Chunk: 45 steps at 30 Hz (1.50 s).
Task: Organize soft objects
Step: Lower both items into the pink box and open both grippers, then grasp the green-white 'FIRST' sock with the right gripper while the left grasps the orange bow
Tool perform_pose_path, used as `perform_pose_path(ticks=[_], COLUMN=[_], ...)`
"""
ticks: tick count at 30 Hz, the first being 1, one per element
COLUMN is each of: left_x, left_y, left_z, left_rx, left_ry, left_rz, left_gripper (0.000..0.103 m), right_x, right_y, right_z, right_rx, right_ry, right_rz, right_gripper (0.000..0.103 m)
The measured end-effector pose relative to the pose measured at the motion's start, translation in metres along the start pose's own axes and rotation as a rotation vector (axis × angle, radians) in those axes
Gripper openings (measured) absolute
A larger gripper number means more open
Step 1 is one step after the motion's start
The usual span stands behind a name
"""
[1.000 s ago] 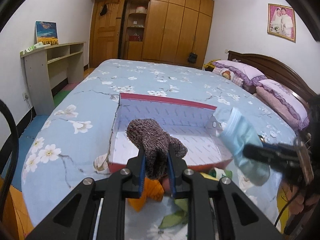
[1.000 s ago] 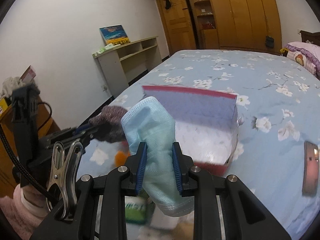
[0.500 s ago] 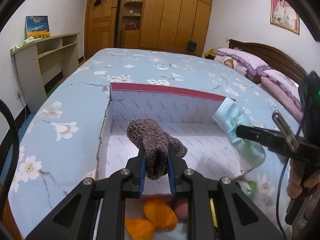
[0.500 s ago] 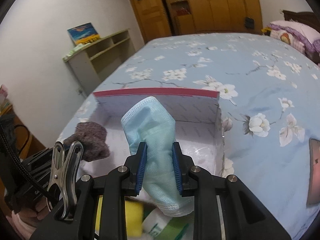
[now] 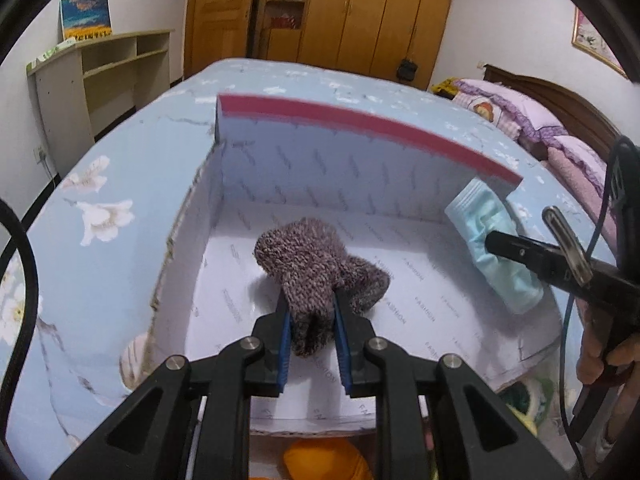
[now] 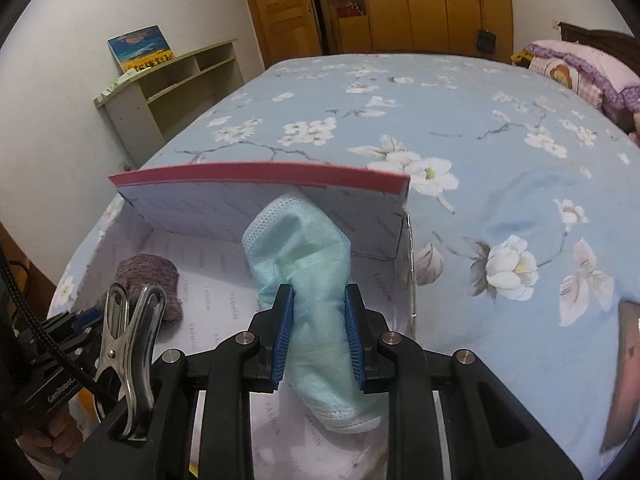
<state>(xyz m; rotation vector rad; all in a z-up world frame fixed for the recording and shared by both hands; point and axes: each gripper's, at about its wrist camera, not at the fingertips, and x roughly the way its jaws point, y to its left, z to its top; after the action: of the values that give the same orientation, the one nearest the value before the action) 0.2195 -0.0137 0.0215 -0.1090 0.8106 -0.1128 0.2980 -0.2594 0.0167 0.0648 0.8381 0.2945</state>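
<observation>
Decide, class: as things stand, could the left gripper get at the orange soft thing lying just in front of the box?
Probably not yet. The left gripper is shut on the knitted sock over the box, so its fingers are full. The orange thing lies below, behind the box's near wall.

Brown knit sock (image 5: 316,272), blue mask (image 6: 308,280) held over box (image 5: 360,128).

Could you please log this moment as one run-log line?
left gripper: shut on sock | right gripper: shut on mask | both over open box | nothing released
</observation>
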Motion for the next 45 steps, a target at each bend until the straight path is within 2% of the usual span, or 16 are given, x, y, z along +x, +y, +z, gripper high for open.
perform_pose_path(ticks=[6, 13, 18, 19, 23, 26, 35, 42, 45], left_x=[0.005, 0.004, -0.002, -0.005, -0.017, -0.025, -0.048, -0.07, -0.08], left_y=[-0.008, -0.008, -0.014, -0.014, -0.015, -0.016, -0.018, -0.008, -0.004], left_z=[-0.004, -0.008, -0.008, -0.008, -0.005, -0.003, -0.004, -0.013, -0.018], left_rx=[0.032, 0.047, 0.046, 0.046, 0.06, 0.06, 0.06, 0.042, 0.031], left_ry=[-0.019, -0.025, -0.022, -0.029, -0.059, -0.068, -0.082, -0.078, -0.08], left_rz=[0.05, 0.043, 0.001, 0.0, 0.02, 0.02, 0.018, 0.035, 0.038], left_gripper=[0.02, 0.023, 0.044, 0.046, 0.057, 0.058, 0.058, 0.058, 0.058], right_x=[0.013, 0.015, 0.012, 0.011, 0.004, -0.003, -0.037, -0.063, -0.075], right_y=[-0.003, -0.002, -0.007, -0.009, -0.011, -0.009, -0.002, -0.003, 0.0], right_z=[0.0, 0.003, 0.005, 0.006, 0.007, 0.008, 0.007, -0.005, -0.013], right_rx=[-0.024, -0.022, 0.008, 0.028, 0.05, 0.054, 0.025, 0.059, 0.063], right_ry=[-0.02, -0.024, -0.025, -0.03, -0.054, -0.067, -0.114, -0.124, -0.126], right_rz=[-0.017, -0.016, 0.015, 0.026, 0.04, 0.041, 0.02, -0.028, -0.021], right_gripper=[0.026, 0.026, 0.031, 0.032, 0.044, 0.047, 0.048, 0.048, 0.048])
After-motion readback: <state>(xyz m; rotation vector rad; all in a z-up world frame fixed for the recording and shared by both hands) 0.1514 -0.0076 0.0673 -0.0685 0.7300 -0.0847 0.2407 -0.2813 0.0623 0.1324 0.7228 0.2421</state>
